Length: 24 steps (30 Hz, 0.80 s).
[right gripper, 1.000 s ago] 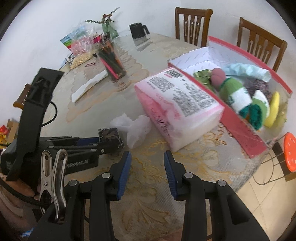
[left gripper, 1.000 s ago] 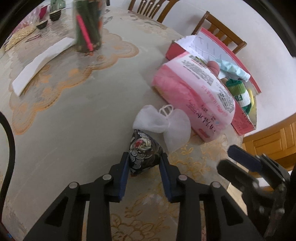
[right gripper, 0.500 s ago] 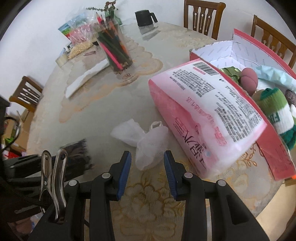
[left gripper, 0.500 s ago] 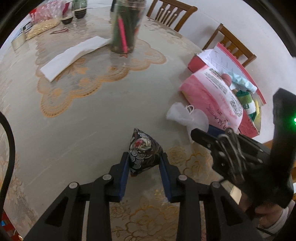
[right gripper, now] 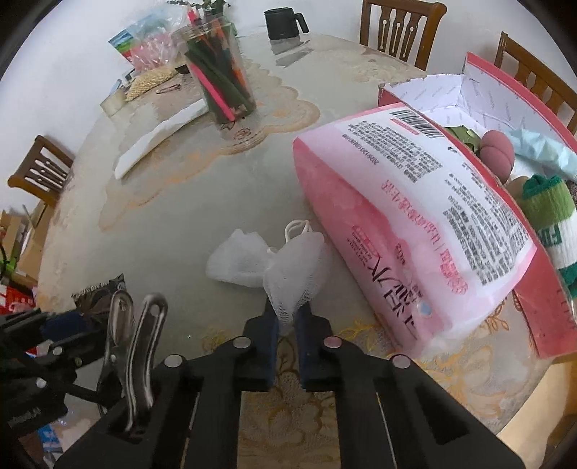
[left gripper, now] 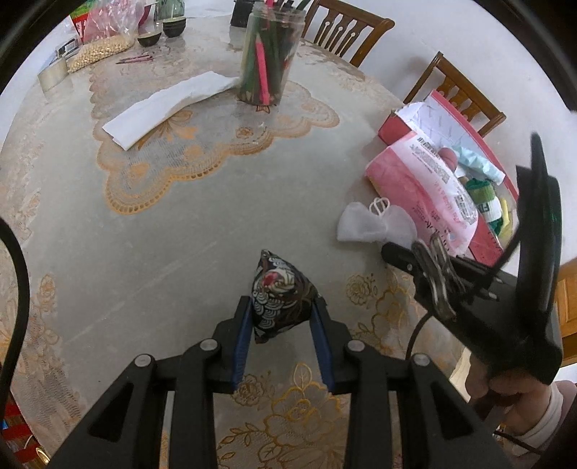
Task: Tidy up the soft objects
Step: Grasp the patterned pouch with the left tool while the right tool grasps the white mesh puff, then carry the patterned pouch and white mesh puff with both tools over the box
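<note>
Left gripper (left gripper: 281, 324) jaws are clamped on the patterned pouch (left gripper: 279, 294) just above the table (left gripper: 180, 234). Right gripper (right gripper: 286, 324) jaws have just been closing and now pinch the white mesh bag (right gripper: 288, 267). Pink pack (right gripper: 414, 223) still leans outside the red box (right gripper: 541, 317), so I'd say roughly halfway.

A jar of coloured pencils (left gripper: 268, 57) stands beside folded white paper (left gripper: 169, 104), a black mug (right gripper: 283, 23) farther back.
</note>
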Motion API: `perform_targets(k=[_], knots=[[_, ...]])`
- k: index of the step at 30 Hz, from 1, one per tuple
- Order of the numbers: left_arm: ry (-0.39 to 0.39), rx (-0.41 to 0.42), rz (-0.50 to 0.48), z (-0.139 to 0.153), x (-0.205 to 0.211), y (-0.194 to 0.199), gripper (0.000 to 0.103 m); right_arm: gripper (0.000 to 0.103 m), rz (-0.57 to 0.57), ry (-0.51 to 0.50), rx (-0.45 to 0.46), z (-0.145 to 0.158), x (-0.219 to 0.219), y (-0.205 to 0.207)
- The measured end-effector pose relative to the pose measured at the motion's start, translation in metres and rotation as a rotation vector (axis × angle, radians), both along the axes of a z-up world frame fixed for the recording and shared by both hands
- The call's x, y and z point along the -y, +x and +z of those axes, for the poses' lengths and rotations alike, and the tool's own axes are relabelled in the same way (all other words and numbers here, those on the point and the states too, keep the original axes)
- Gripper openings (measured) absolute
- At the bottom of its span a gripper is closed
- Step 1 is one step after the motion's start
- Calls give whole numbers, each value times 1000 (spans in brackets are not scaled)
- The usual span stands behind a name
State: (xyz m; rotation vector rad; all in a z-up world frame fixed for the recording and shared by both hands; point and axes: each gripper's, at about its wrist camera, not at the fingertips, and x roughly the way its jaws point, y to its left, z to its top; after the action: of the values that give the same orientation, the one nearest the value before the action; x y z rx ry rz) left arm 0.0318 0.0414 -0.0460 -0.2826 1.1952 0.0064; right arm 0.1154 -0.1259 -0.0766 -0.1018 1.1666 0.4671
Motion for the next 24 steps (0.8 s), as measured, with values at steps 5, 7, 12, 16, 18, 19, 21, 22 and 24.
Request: perform_targets(k=[5,7,12,16,18,19,21,22,24], knots=[[0,11,-7,5,2,1,33,6,29,26,1,7,7,-13],[2,17,-14,7,4,2,33,6,38,45,-6,12,11,-19],[-3,28,-32,11,11,2,33,6,53,68,-8,22,18,-30],[-1,34,-56,14,19,2,33,6,48,79,-1,29,25,-40],[2,35,-66,15,23,2,33,6,42,83,1,32,29,-44],[1,34,-70,16,24,2,33,6,37,84,2,33,31,-45],[-2,35,-80,17,27,2,33,6,24,90,3,36,37,-50],[-3,36,-88,17,30,2,33,6,17,92,4,37,41,-53],[-3,40,-106,19,35,2,33,6,5,93,8,40,47,-56]])
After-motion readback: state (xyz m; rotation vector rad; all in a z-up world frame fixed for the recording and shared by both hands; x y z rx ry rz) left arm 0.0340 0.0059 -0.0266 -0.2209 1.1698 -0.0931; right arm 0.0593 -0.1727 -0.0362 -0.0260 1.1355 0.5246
